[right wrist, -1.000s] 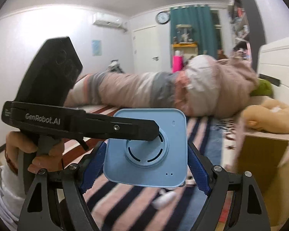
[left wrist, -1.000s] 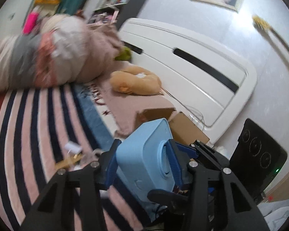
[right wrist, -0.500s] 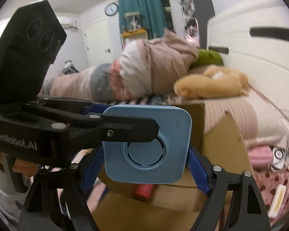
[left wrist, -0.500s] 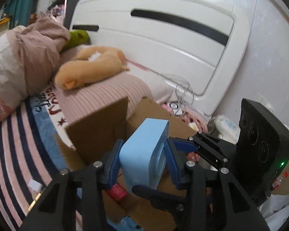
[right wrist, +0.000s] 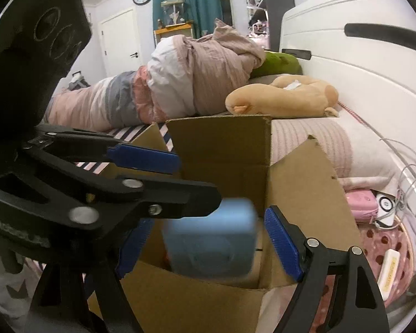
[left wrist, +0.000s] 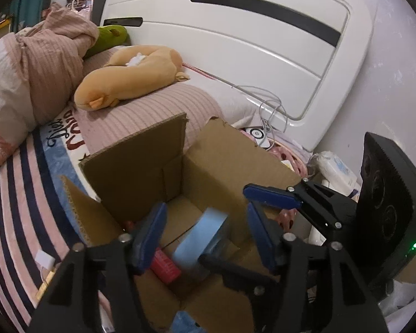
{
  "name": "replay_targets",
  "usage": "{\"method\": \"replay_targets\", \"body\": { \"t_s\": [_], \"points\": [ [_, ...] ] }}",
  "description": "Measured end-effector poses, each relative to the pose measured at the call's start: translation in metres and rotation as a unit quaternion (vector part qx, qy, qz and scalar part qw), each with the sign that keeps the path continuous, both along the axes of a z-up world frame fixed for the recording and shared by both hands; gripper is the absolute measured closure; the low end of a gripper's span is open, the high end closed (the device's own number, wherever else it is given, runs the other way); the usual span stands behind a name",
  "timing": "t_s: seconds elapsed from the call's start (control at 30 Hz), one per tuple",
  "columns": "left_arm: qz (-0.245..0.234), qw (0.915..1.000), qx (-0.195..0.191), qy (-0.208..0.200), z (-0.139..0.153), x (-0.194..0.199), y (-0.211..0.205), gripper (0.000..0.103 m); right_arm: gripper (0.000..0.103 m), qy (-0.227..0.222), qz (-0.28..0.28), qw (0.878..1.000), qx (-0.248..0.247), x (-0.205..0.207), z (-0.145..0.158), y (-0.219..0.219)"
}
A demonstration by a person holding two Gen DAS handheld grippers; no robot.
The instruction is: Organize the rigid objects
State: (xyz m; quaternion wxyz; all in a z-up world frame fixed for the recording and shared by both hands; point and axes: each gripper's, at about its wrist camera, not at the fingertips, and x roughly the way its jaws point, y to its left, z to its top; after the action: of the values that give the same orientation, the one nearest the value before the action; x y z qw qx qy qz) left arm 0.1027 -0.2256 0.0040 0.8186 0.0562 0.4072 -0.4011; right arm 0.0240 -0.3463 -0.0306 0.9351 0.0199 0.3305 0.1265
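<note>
A light blue square device point(left wrist: 199, 236) lies tilted inside an open cardboard box point(left wrist: 141, 163), blurred in the right wrist view point(right wrist: 210, 238). A red cylindrical item point(left wrist: 165, 263) lies beside it in the box. My left gripper point(left wrist: 205, 233) is open just above the box, its blue pads apart from the device. My right gripper point(right wrist: 205, 244) is open too, pads on either side of the device without touching it. The box point(right wrist: 222, 144) stands on the bed with its flaps up.
An orange plush toy point(left wrist: 130, 72) and rolled bedding point(left wrist: 36, 72) lie on the striped bed behind the box. The white headboard point(left wrist: 235, 41) is at the right. A pink dotted basket point(right wrist: 382, 238) with small items and white cables point(left wrist: 271, 111) sits beside the box.
Both grippers carried the blue device over the box while shut on it, then opened. The device has dropped from between the pads into the box.
</note>
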Motion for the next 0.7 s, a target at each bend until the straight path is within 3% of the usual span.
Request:
{"method": "replay_targets", "body": {
  "t_s": [0.23, 0.4, 0.53, 0.7],
  "points": [
    [0.029, 0.9983, -0.042, -0.028, 0.026, -0.015, 0.038, 0.04, 0.024, -0.019, -0.004, 1.0, 0.01, -0.011, 0.015, 0.007],
    [0.092, 0.9915, -0.067, -0.063, 0.045, -0.028, 0.099, 0.038, 0.024, -0.054, 0.035, 0.998, 0.025, -0.02, 0.04, 0.04],
    [0.175, 0.9783, -0.07, -0.086, 0.046, -0.037, 0.164, 0.034, 0.024, -0.062, 0.093, 0.993, 0.032, -0.022, 0.05, 0.085],
    [0.267, 0.9576, -0.067, -0.086, 0.021, -0.05, 0.237, 0.034, 0.041, -0.04, 0.169, 0.984, 0.03, -0.016, 0.04, 0.154]
  ]
}}
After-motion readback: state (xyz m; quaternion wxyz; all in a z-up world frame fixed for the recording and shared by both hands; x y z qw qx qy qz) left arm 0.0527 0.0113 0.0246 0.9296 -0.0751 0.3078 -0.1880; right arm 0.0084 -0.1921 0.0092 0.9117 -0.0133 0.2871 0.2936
